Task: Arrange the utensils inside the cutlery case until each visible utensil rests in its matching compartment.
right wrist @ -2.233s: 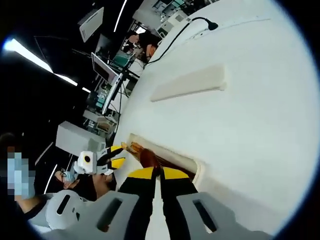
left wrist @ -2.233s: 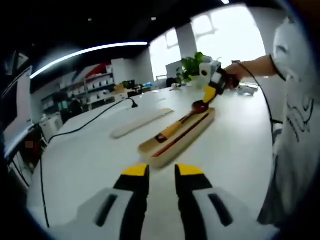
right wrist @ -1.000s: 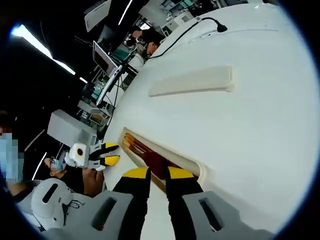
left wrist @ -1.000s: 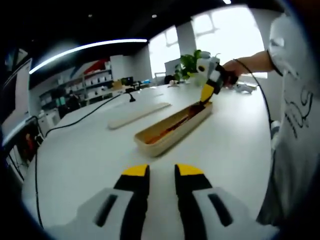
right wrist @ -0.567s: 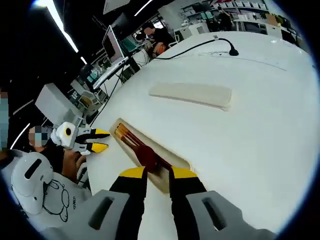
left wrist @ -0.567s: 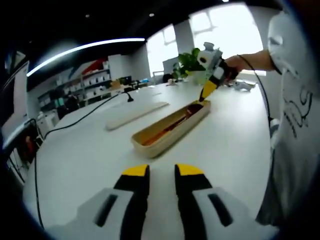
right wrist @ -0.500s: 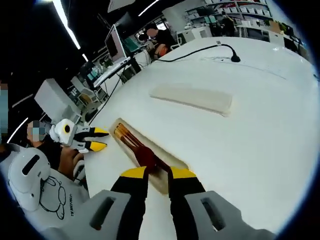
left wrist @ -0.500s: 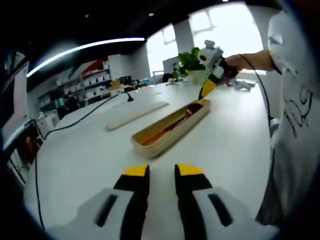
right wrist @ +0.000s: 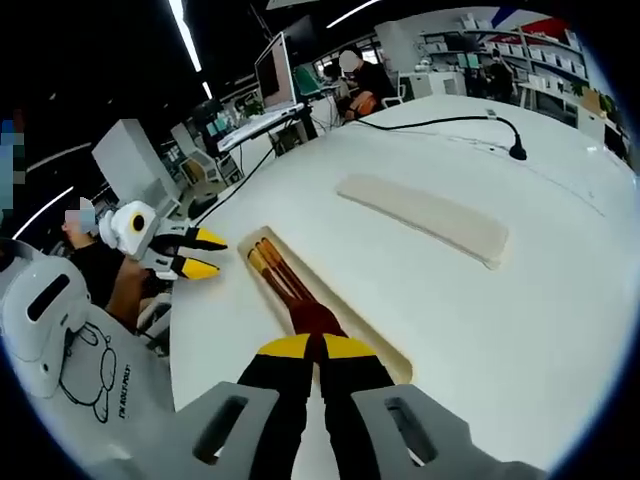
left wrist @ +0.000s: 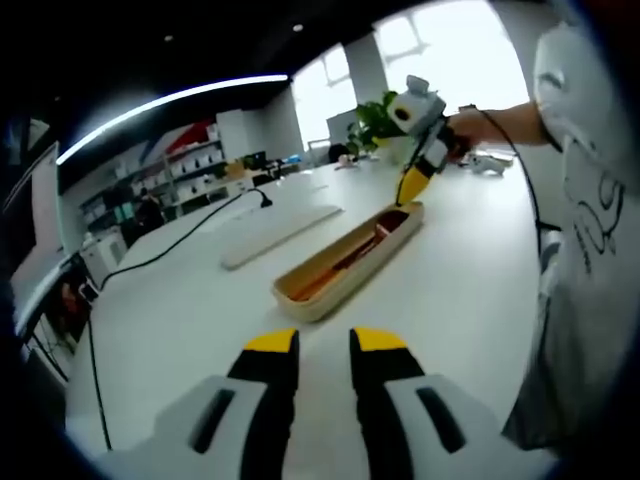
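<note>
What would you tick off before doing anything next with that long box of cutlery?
1. Cutlery case sits flat on the table: ok.
2. Wooden utensils lie inside the case: ok.
3. Each utensil in its matching compartment: cannot tell, dividers are not visible.
4. Right gripper shut above the near end of the case, holding nothing visible: ok.
5. Left gripper open and apart from the case: ok.
6. Lid lies apart from the case, out of the way: ok.
</note>
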